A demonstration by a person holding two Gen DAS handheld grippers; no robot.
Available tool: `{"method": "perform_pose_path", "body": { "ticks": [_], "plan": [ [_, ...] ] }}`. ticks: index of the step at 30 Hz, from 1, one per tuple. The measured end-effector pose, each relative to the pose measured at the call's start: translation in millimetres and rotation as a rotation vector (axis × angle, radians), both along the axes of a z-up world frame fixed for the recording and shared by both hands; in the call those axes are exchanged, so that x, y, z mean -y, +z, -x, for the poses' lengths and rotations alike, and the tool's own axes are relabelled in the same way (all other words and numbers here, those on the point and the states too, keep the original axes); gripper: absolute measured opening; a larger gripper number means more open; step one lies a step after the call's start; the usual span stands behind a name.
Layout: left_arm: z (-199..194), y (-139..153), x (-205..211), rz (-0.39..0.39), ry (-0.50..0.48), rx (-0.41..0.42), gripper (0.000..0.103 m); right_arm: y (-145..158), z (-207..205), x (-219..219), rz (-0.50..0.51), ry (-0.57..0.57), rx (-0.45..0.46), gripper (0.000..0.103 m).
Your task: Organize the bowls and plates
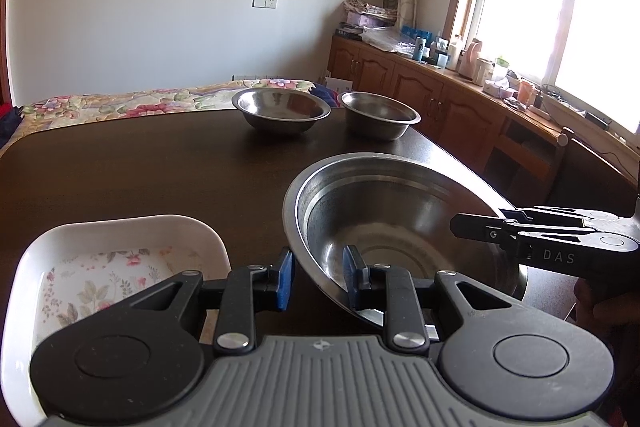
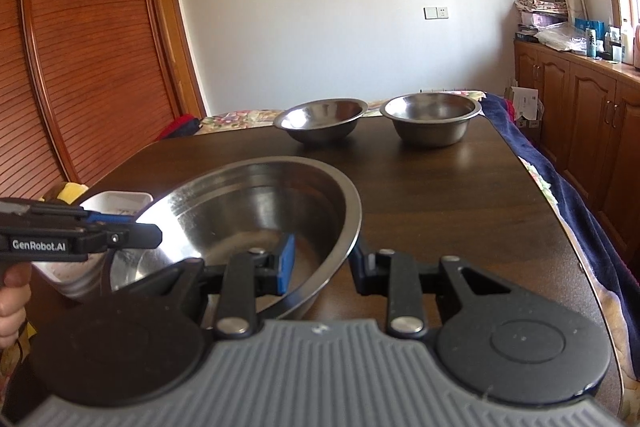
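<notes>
Biggest thing first: the dark wooden worktop [image 2: 460,195] fills most of both views, with a flowery bedspread [image 1: 120,105] past its far edge, wooden cabinets [image 1: 420,95] under a bright window on the right, and a slatted wooden door [image 2: 80,47] on the left.

Then the big steel bowl [image 1: 400,211] near the front. Both tools are straddling its rim from opposite sides: the left tool [image 1: 319,277] has one blue pad outside and one inside the wall, and the right tool [image 2: 324,263] does the same on its side. The jaws look fairly narrow, but I can't tell if either is actually pinching the rim yet.

I'd say the step is a two-handed lift of this bowl. To do it well, squeeze both sides evenly and keep it level, since thin steel rims slip easily.

A white floral dish [image 1: 120,267] sits just left of it. Two smaller steel bowls, a shallow one [image 2: 320,119] and a deeper one [image 2: 430,119], wait side by side at the far edge, well apart from the big one.
</notes>
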State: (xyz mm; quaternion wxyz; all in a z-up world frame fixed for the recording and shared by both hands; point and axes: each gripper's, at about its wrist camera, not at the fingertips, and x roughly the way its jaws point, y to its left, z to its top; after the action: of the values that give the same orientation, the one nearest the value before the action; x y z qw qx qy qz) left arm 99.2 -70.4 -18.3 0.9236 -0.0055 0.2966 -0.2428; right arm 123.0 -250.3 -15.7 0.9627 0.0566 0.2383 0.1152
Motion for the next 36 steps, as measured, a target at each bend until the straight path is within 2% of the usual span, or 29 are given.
{"method": "perform_pose_path", "body": {
  "ticks": [9,13,15,26,36],
  "plan": [
    [-1.8,-0.6,-0.3,0.005,-0.002,-0.002,0.028,-1.1,-4.7,-0.2,-0.002,0.007,-0.001,0.032],
    [-2.3,-0.8,-1.9,0.005,0.006,-0.002,0.037,0.5,-2.7,1.6,-0.002,0.001,0.005,0.033],
    [-2.6,-0.5,-3.5,0.003,0.014,0.002,0.042,2.3,-2.2,3.7,0.000,-0.003,0.011,0.037],
    [-11.3,9.1,-17.1,-0.011,0.064,0.023,0.044,17.2,-2.7,19.7,0.010,-0.022,0.061,0.037],
    [-28.4,28.2,-22.3,-0.025,0.087,0.061,0.045,43.3,-21.9,30.1,0.070,-0.020,0.122,0.037]
  ]
}}
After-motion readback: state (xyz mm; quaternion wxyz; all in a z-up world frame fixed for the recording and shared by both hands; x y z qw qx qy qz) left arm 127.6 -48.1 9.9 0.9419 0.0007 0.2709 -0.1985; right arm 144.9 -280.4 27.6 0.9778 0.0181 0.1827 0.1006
